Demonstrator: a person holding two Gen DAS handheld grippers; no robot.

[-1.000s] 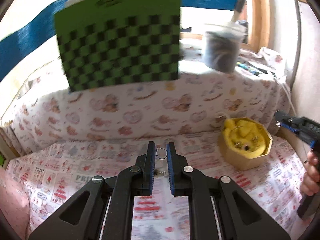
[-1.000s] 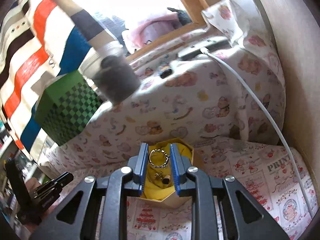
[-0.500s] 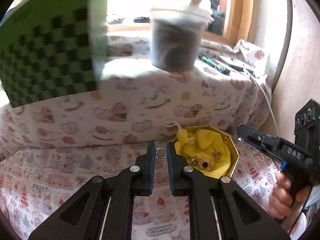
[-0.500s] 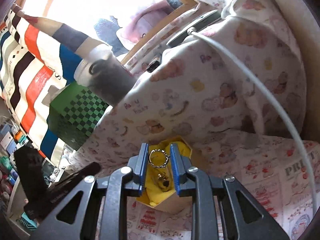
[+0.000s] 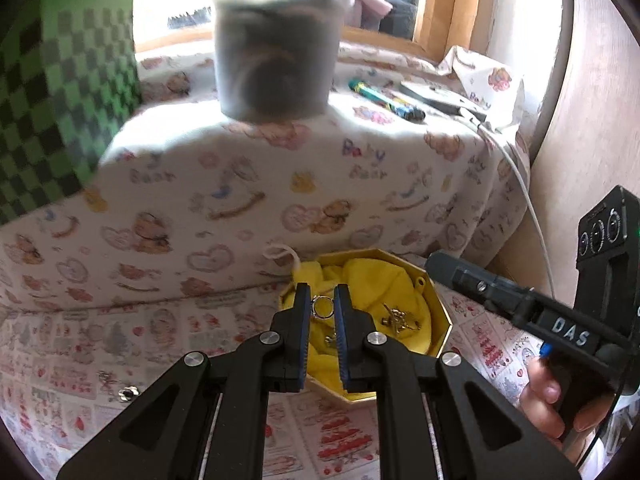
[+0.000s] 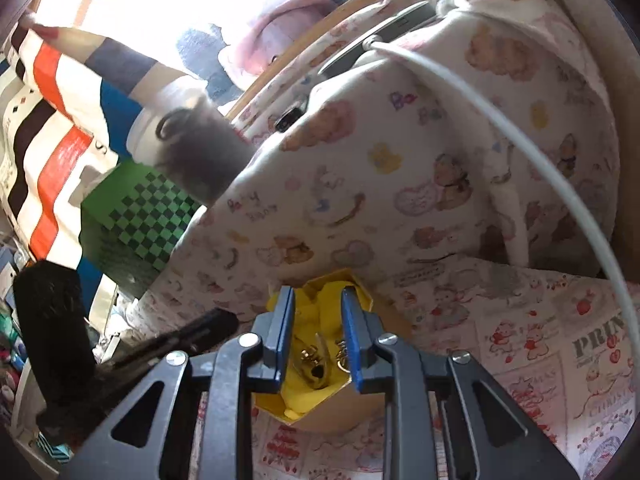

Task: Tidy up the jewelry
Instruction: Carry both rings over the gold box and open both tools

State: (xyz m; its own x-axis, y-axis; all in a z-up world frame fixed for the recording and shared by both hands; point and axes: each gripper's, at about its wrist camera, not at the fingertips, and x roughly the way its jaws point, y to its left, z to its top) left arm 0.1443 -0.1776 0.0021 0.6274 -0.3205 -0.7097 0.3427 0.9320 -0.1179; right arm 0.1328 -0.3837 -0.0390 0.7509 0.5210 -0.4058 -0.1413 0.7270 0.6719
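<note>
A gold octagonal box point(image 5: 440, 322) lined with yellow cloth holds several gold pieces. It also shows in the right wrist view point(image 6: 362, 292). My left gripper point(image 5: 322, 306) is shut on a small silver ring point(image 5: 322, 306) and holds it over the box's left side. My right gripper point(image 6: 318, 312) is open and empty above the box; gold jewelry point(image 6: 314, 360) lies in the yellow cloth between its fingers. The right gripper also shows in the left wrist view point(image 5: 472, 280), at the box's right.
A small loose piece point(image 5: 127, 392) lies on the printed cloth at left. Behind the box rises a cloth-covered ledge with a dark jar point(image 5: 276, 44), a green checkered box point(image 5: 60, 108), pens point(image 5: 384, 100) and a white cable point(image 6: 520, 132).
My left gripper has carried the ring right, to over the box. My right gripper has opened and the beaded ring it held is gone from between its fingers.
</note>
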